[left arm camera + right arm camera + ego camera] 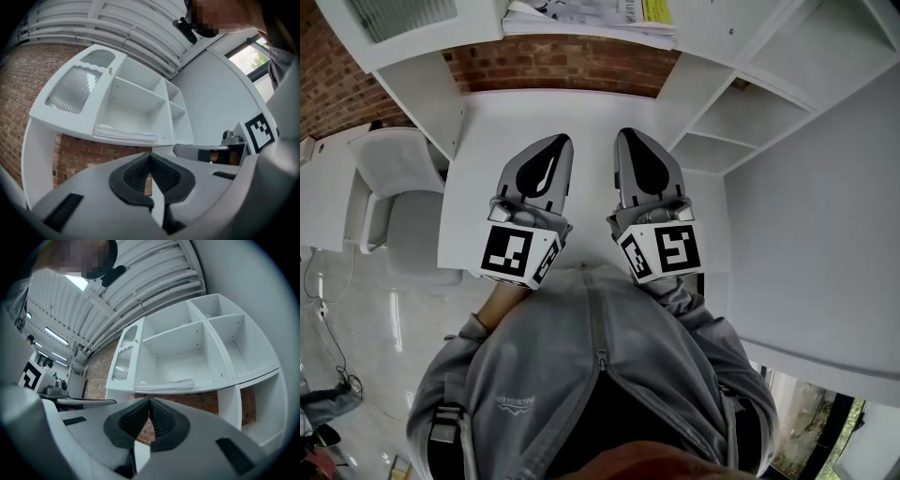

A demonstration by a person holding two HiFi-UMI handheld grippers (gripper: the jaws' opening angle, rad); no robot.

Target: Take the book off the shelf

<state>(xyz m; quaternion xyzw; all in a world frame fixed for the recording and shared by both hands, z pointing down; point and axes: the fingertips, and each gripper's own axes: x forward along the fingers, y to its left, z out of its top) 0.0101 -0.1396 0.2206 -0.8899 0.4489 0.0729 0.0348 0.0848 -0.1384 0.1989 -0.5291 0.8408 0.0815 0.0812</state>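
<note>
The left hand-held gripper [555,146] and the right hand-held gripper [631,139] hover side by side over the near part of the white bench [581,108]. Both are clenched, with nothing between the jaws. The book [165,384], perhaps a thin soft one, lies flat in the lower left compartment of the shelf [220,357], well apart from both, at the far side.

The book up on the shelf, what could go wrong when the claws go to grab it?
1. The left claw and right claw are both shut. Unless they open first, they may just push the book deeper into the shelf.
2. The book lies flat and looks thin and floppy, so it might sag or slide out of a pinch on one edge.
</note>
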